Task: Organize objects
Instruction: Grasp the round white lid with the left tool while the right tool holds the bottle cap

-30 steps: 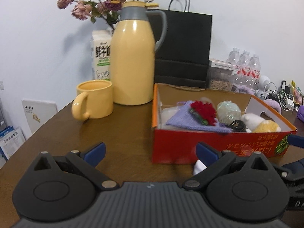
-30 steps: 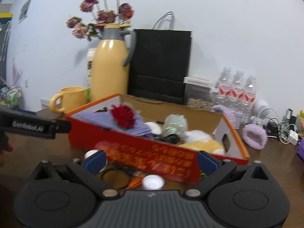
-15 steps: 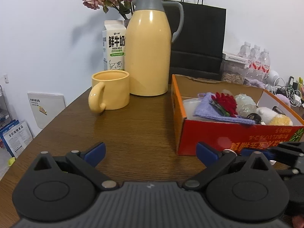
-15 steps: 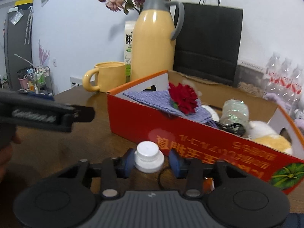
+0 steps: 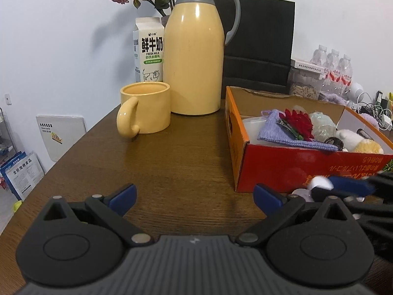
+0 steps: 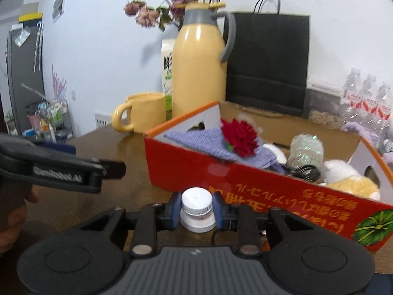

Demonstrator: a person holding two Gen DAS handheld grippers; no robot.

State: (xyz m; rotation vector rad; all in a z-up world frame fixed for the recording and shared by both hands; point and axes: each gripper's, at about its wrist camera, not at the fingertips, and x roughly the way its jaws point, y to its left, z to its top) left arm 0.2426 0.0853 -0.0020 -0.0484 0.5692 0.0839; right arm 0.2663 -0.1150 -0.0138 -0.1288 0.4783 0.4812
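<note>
A small white bottle [image 6: 196, 209] is held between the jaws of the right gripper [image 6: 196, 212], which have just been closing and are now pressed on it from both sides. The bottle is seen just in front of the near wall of the red box [image 6: 245, 184], low over the desk [image 6: 137, 184]; whether it is lifted clear of the desk cannot be told. The jaws of the left gripper [image 5: 194, 194] are spread wide with nothing between them, over bare desk well left of the box.

Much of the sorting seems done already: in the box a purple cloth [image 5: 282, 132], a red flower [image 5: 298, 123], a shiny ball [image 5: 321, 125], a black cord [image 6: 304, 169] and plush pieces [image 6: 343, 177] are seen. The grasp of the bottle can be judged complete; its carrying over the wall and its release inside are left. Beneath the right gripper a thin ring and something orange are partly seen on the desk, too hidden to be named, and are probably still to be collected. The mug [image 5: 145, 109], the flask [image 5: 194, 56] and the milk carton [image 5: 149, 49] stand apart at the back; whether they belong to the task cannot be judged.
</note>
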